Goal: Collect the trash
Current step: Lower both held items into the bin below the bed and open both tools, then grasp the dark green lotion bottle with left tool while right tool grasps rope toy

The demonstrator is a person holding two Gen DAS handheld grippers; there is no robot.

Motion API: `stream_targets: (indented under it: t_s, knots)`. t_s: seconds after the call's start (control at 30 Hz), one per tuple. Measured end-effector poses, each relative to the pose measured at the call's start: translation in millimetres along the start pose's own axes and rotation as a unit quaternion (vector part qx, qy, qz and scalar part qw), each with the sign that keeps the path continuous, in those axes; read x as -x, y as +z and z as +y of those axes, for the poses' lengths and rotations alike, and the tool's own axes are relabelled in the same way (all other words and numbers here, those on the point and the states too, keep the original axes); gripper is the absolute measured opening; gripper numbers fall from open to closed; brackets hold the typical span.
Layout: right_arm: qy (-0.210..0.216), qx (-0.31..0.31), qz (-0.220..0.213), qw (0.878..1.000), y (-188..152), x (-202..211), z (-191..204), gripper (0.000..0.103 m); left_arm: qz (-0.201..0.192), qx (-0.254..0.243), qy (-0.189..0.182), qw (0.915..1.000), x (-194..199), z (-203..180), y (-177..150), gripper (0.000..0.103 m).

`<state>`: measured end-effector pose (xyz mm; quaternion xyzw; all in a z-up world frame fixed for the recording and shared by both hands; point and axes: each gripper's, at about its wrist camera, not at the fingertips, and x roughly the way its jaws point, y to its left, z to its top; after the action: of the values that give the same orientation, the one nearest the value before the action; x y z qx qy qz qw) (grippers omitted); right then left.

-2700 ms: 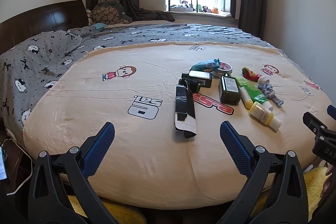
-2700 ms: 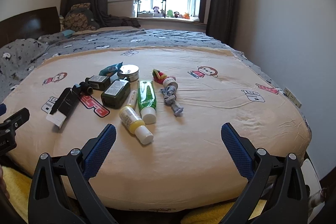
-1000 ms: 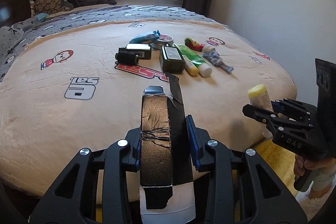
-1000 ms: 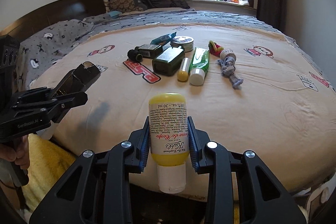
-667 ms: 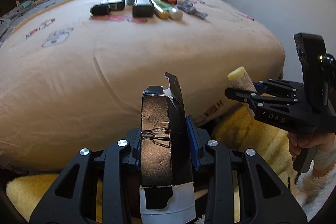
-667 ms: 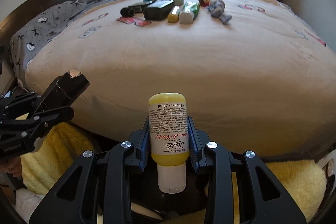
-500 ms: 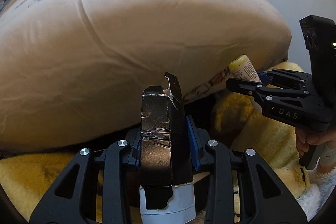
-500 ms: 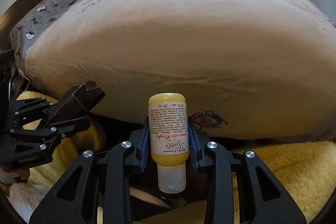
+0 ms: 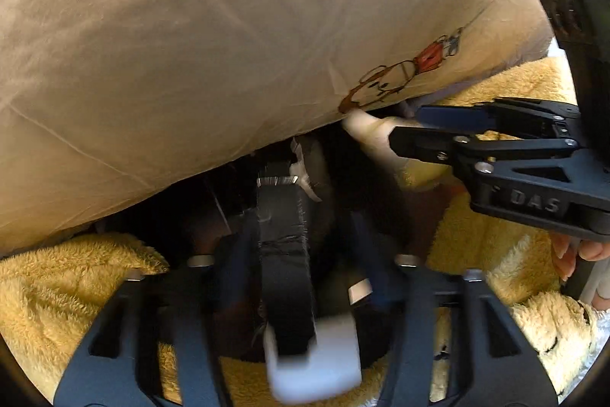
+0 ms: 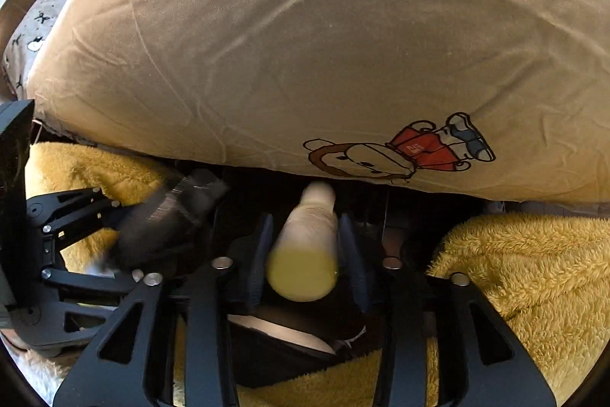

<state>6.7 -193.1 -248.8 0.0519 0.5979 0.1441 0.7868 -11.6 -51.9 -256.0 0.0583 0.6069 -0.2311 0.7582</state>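
In the left wrist view my left gripper (image 9: 301, 224) points steeply down beside the bed's edge. Its jaws are opening. The black carton (image 9: 284, 254) with a white end sits blurred between them, with a gap on its right side. In the right wrist view the jaws of my right gripper (image 10: 305, 227) are also opening, and the yellow bottle (image 10: 303, 254) between them is blurred and slipping cap-first. Below both lies a dark bin opening (image 10: 274, 349). Each view shows the other gripper: the right gripper (image 9: 404, 128) with the bottle (image 9: 371, 134), and the left gripper (image 10: 126, 243) with the carton (image 10: 171, 212).
The beige bedspread (image 10: 305, 44) with a cartoon monkey print (image 10: 400, 151) bulges over the upper half of both views. A fluffy yellow rug (image 10: 514, 273) lies on either side of the dark gap. A person's fingers (image 9: 572, 254) hold the right gripper's handle.
Both grippers have sunk from above the bed to beside its edge and tipped downward. Their jaws have widened, and the carton and the bottle, gripped firmly before, now show blurred and loose.
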Motion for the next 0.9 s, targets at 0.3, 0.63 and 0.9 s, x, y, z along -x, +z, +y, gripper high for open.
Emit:
stream_targets:
  t_s: [0.3,0.63,0.9]
  knots:
    - [-0.026,-0.005,-0.054,0.998,6,34,-8,0.055,-0.028,0.011,0.026,0.9992,23,11,3,0.072]
    - [-0.100,0.006,-0.230,0.968,48,133,-15,0.078,-0.190,-0.001,0.100,0.9768,120,25,36,0.083]
    - [-0.138,-0.015,-0.267,0.954,113,150,-42,0.078,-0.246,0.032,0.089,0.9645,153,45,96,0.083]
